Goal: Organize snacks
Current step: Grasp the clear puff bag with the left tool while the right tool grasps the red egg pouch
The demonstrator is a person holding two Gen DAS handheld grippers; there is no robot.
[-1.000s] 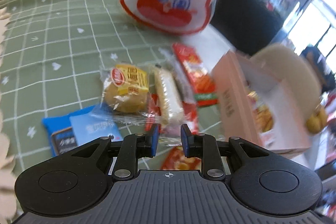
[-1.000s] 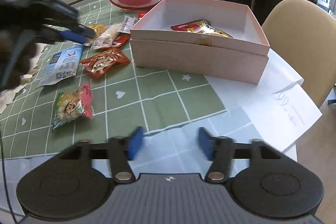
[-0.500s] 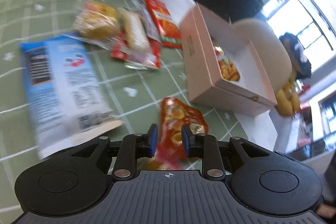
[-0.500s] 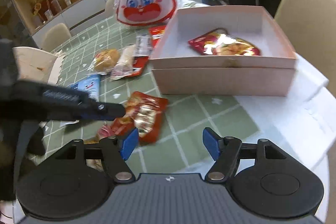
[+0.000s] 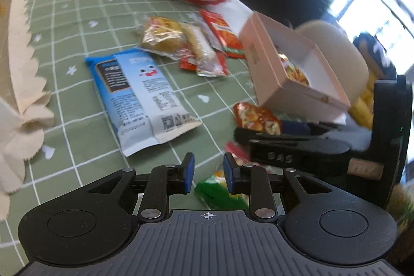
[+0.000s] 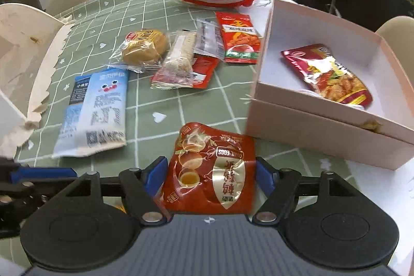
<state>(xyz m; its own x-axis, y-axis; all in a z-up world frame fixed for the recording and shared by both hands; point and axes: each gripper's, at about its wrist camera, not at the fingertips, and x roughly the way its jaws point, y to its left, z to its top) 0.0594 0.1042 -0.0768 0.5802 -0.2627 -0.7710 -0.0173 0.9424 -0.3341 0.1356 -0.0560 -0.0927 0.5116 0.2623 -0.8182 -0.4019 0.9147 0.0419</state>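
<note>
The right gripper has its blue fingers spread wide to either side of the quail-egg pouch, which lies flat on the green checked surface; whether the pads touch its edges cannot be told. To do the step well, the fingers should likely close squarely across the pouch's width and lift it clear of the box wall before carrying it right and far. The left gripper hangs with its fingers part open and empty over a green packet.

The pouch is a glossy red foil sachet printed with peeled eggs and the words QUAIL EGGS, soft and slightly puffed. It sits just beside the near-left corner of the pink box, which holds one red snack bag. Further left lies a blue wrapper.
</note>
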